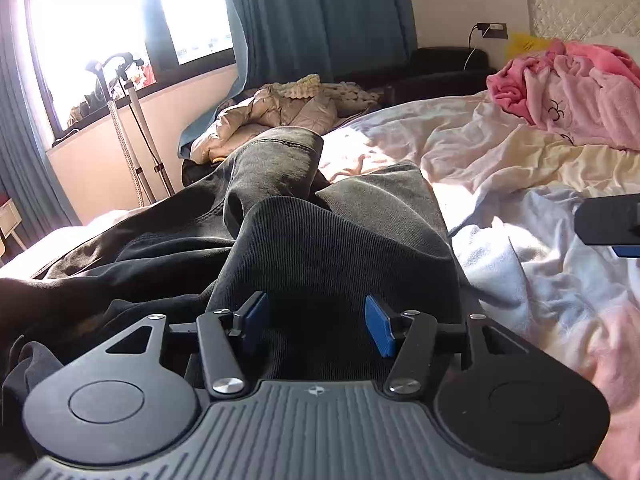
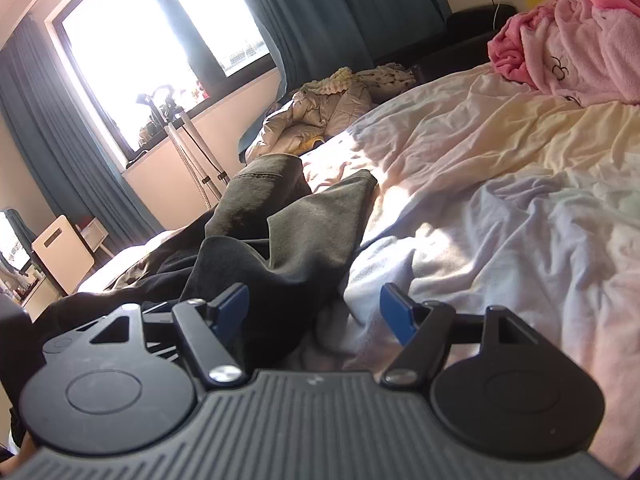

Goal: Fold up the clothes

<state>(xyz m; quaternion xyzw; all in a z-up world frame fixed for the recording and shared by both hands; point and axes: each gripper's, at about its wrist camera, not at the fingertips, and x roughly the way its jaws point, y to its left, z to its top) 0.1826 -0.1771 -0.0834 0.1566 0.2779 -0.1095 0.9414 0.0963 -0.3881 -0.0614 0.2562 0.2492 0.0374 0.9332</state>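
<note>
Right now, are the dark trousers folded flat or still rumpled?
Rumpled: the dark trousers lie bunched on the bed sheet, legs crossing in raised folds.

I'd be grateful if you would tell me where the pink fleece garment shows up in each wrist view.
Left wrist view: the pink fleece garment lies at the upper right, on the far side of the bed.
Right wrist view: it sits in the top right corner, again on the bed.
Shared landmark: the beige puffer jacket under the blue curtain.

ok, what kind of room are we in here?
Almost certainly a home bedroom: a bed with rumpled sheets and a quilted headboard, blue curtains at a window, and clothes lying about, including dark trousers and a pink fleece garment.
</note>
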